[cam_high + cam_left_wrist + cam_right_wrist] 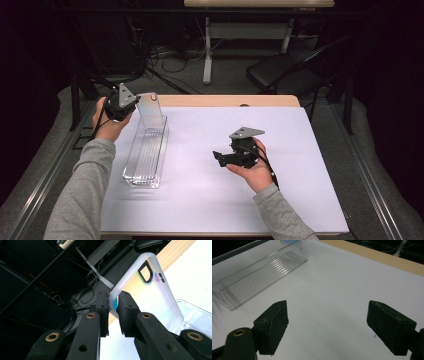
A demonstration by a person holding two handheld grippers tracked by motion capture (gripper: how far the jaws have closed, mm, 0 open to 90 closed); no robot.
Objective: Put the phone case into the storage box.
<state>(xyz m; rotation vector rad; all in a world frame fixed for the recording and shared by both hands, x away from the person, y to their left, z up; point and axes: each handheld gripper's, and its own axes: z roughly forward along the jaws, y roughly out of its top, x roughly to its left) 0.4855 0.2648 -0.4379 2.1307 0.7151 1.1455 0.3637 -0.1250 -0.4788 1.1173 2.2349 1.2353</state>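
My left gripper (131,101) (113,312) is shut on the edge of a clear phone case (149,109) (147,297), which it holds tilted over the far end of a long clear plastic bin (146,151) (197,315) (259,272). The case has a frosted rim and a black-ringed camera cutout. A bit of the case shows at the bin's far end in the right gripper view. My right gripper (218,157) (327,327) is open above the white table (210,180), right of the bin, with nothing between its pads (272,323).
The table's wooden far edge (225,100) runs behind the bin. Beyond it on the floor are cables, a table leg (207,50) and a black folding chair (285,70). Metal rails (370,185) flank the table.
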